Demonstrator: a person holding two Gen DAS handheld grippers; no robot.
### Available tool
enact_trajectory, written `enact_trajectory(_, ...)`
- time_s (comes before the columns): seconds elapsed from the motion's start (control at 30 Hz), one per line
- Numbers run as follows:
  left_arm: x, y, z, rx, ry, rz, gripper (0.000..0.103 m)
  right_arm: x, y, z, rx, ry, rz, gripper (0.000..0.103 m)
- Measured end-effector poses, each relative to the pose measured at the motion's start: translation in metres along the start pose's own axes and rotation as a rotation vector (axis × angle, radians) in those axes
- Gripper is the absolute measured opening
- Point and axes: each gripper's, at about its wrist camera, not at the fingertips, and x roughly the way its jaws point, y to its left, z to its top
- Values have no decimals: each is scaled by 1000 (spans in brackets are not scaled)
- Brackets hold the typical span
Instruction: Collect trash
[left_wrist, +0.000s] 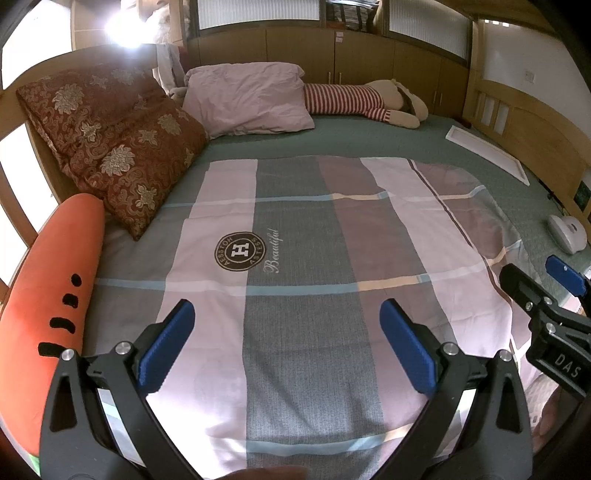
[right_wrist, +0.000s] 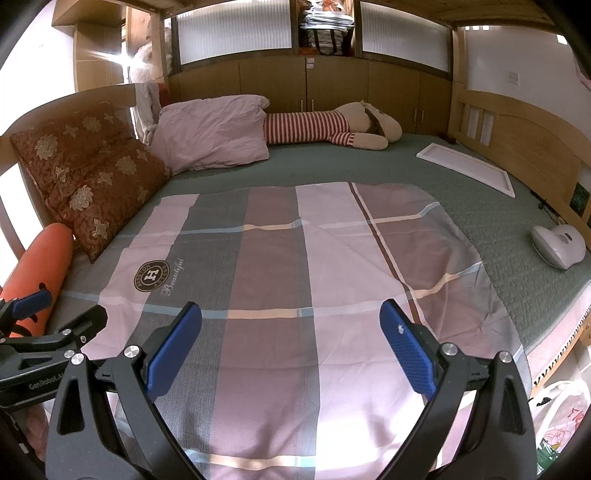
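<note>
Bedroom wood panelling is wrapping round a wide bed (left_wrist: 369, 144) and both claws are hovering low over the plaid sheet (left_wrist: 295, 240), nothing in either one: the left claw (left_wrist: 286, 347) is gaping wide and empty, and the right claw (right_wrist: 291, 349) is gaping just the same. Judging by that, the collecting is barely starting, because no obvious trash is showing on the bed. Likeliest candidates are sitting out toward two o'clock: a flat white panel (right_wrist: 469, 168) and a rounded white object (right_wrist: 559, 245), though I cannot tell whether either counts as rubbish. Only the right wrist view is catching a plastic bag (right_wrist: 557, 417) down at four o'clock beside the bed; the left is giving the fuller look at the orange plush (left_wrist: 55, 280) at nine o'clock.
</note>
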Motion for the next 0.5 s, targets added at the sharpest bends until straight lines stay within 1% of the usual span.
enact_trajectory(0.3, 2, 1, -1, 7, -1, -3, 100, 0, 0, 1, 1, 2, -1, 95)
enact_trajectory(0.5, 4, 2, 0, -1, 18, -7, 100, 0, 0, -1, -1, 2, -1, 95)
